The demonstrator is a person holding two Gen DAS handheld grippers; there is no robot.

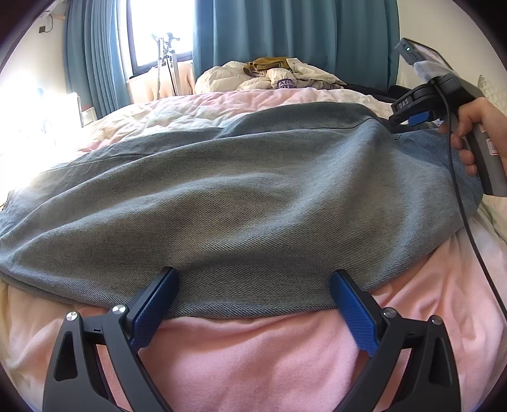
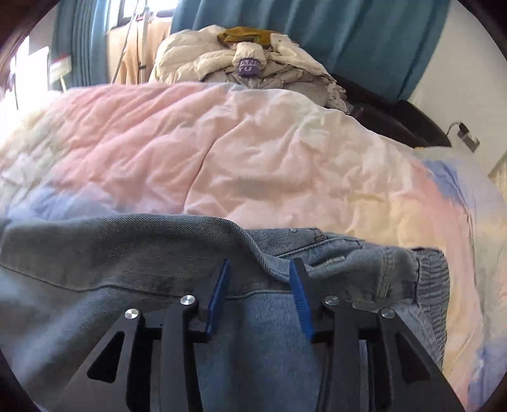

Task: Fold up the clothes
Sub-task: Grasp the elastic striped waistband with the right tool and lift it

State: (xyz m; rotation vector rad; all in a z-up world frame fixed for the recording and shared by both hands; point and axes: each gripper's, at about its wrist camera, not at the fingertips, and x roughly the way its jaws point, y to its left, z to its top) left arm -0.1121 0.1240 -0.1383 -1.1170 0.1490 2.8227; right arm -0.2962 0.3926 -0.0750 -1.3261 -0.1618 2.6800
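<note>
A pair of blue-grey jeans (image 1: 253, 196) lies folded across a pink quilt (image 1: 253, 345). My left gripper (image 1: 255, 279) stands wide open at the jeans' near edge, its blue pads (image 1: 152, 310) resting either side of the hem. At the far right a hand (image 1: 469, 139) holds my right gripper (image 1: 399, 122) over the jeans' end. In the right wrist view the right gripper (image 2: 259, 269) is open above the jeans (image 2: 95, 260). A ridge of denim runs between its fingertips with no pad pressing on it. The elastic waistband (image 2: 434, 279) lies just to its right.
A heap of cream and mustard clothes (image 2: 247, 63) sits at the far end of the bed. Teal curtains (image 1: 285, 35) and a bright window (image 1: 158, 28) stand behind. A black cable (image 1: 469, 222) hangs from the right gripper. The quilt (image 2: 253, 152) stretches beyond the jeans.
</note>
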